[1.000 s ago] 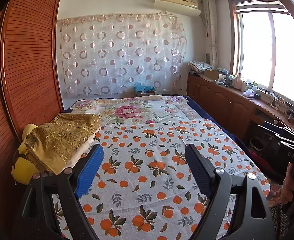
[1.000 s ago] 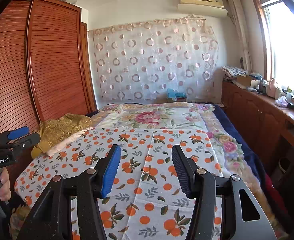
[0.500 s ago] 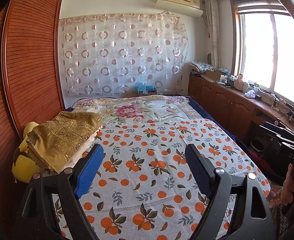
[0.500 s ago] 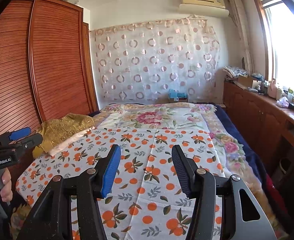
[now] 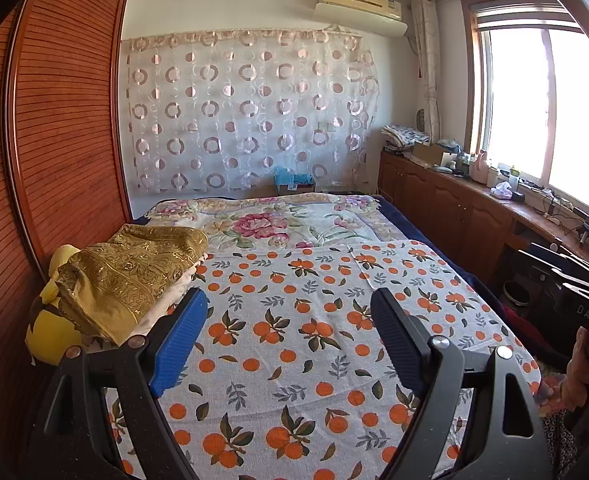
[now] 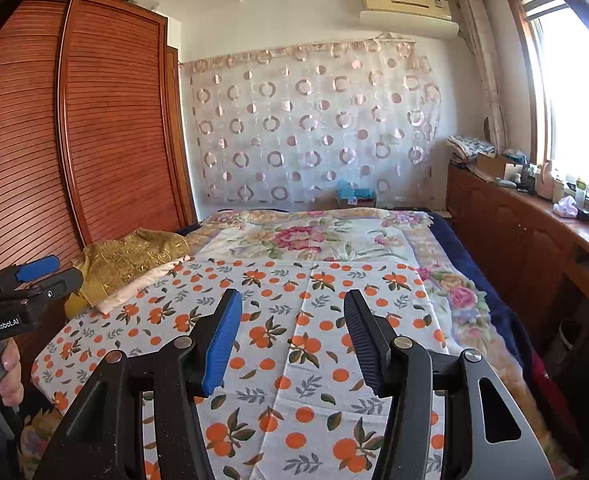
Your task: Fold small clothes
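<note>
The orange-print cloth [image 5: 294,340] lies flat across the near half of the bed, and the floral bedspread [image 5: 278,224] beyond it is just as bare — open room ahead of both grippers. On the left edge a gold fabric pile [image 5: 134,276] over a yellow cushion [image 5: 50,332] sits hard against the slatted wardrobe [image 5: 62,140], closing that side. To the right, the wooden cabinets [image 6: 534,248] run along the bed with only a narrow aisle between.
</note>
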